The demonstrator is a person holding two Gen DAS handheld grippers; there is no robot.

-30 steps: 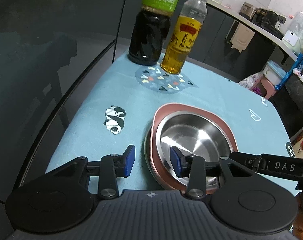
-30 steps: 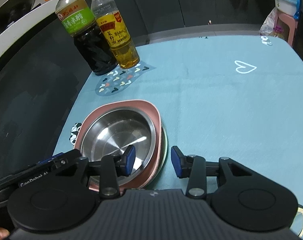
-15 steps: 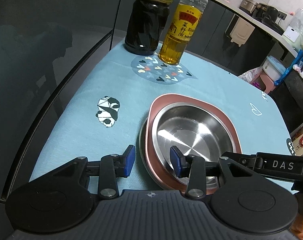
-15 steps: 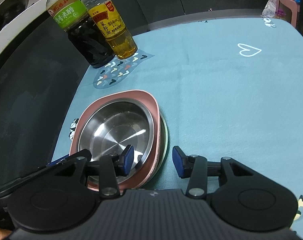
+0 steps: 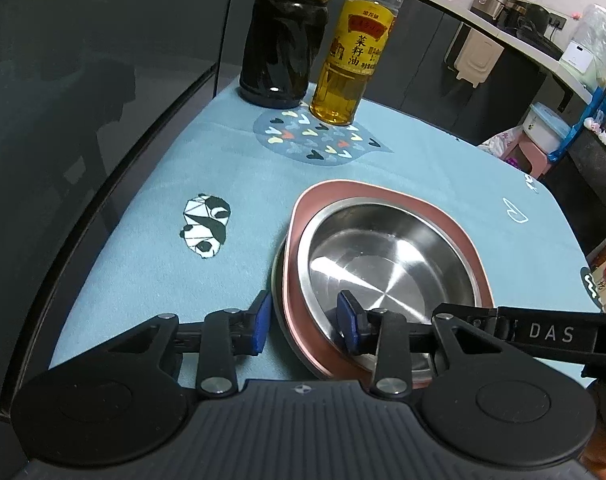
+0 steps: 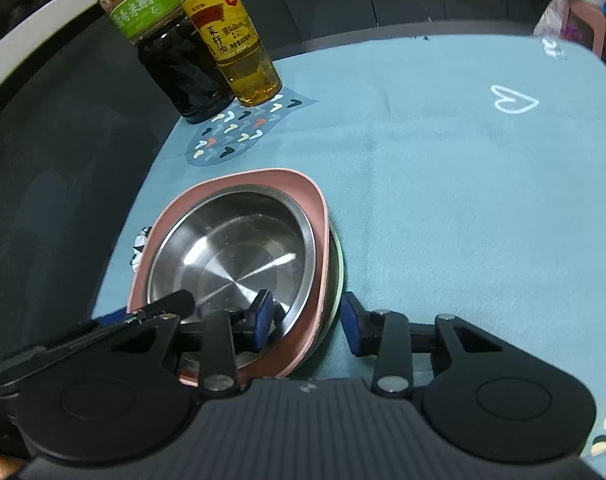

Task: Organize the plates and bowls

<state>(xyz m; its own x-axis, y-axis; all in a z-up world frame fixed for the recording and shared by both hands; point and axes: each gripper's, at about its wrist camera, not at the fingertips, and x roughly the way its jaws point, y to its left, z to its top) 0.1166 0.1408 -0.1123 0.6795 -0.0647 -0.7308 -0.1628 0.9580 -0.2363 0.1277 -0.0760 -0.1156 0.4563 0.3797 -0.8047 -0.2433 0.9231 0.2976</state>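
The stack sits on the blue-clothed worktop [image 5: 151, 248], on the near side of the two bottles: a steel bowl [image 5: 387, 256] nested in a pink plate [image 5: 383, 196], with a third, paler dish [image 6: 337, 264] under both.

The left gripper [image 5: 305, 322] straddles the stack's left near rim, one finger [image 5: 259, 320] outside over the cloth, the other [image 5: 349, 322] inside the bowl. Its fingers have just been closing, with the rims between them. They are still apart, and no pad visibly presses yet. The right gripper [image 6: 305, 320] does the same at the right near rim, one finger in the bowl, the other outside beside the pale dish, also just closing, not yet clamped.

To do this well, I judge both pairs should close evenly and low enough to catch all the rims, or only the bowl's if it alone is meant to move. Steel on plastic is likely to slip, so the lift should be level and together.

The left view shows a panda print [image 5: 205, 226] on the cloth left of the stack. The right view hides most of it behind the plate. The right view alone shows the bottom dish's greenish edge and the white heart [image 6: 515, 100] far right of the stack. Each view shows the other gripper's arm crossing the near rim.
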